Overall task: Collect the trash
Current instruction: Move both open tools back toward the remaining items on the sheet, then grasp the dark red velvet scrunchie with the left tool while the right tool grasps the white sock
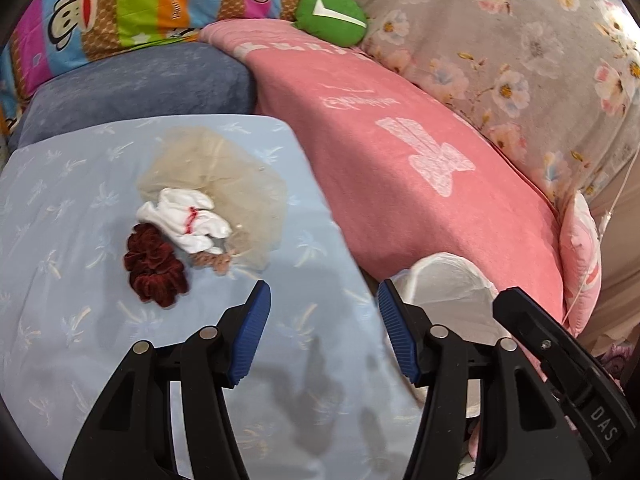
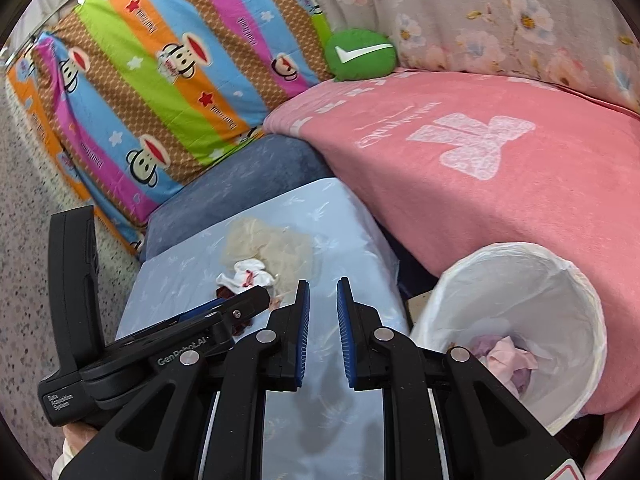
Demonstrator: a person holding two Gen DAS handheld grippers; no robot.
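A small heap lies on the pale blue patterned cover (image 1: 72,208): a beige mesh piece (image 1: 224,176), a crumpled white cloth with a red thread (image 1: 188,220), a dark red velvet scrunchie (image 1: 154,270) and a small brownish scrap (image 1: 216,262). My left gripper (image 1: 323,290) hovers open and empty just in front and to the right of the heap. My right gripper (image 2: 322,285) hangs over the same cover (image 2: 360,248), its jaws a narrow gap apart with nothing between them. The heap (image 2: 248,276) lies ahead and to its left. A white-lined bin (image 2: 592,304) at its right holds crumpled pink paper (image 2: 510,360).
A pink blanket (image 1: 420,140) covers the bed on the right, backed by a floral duvet (image 1: 520,40). A green round cushion (image 1: 332,16), a striped monkey pillow (image 1: 120,4) and a blue-grey cushion (image 1: 140,80) lie behind. The bin's rim (image 1: 440,260) stands between cover and bed. Speckled floor (image 2: 32,200) is at left.
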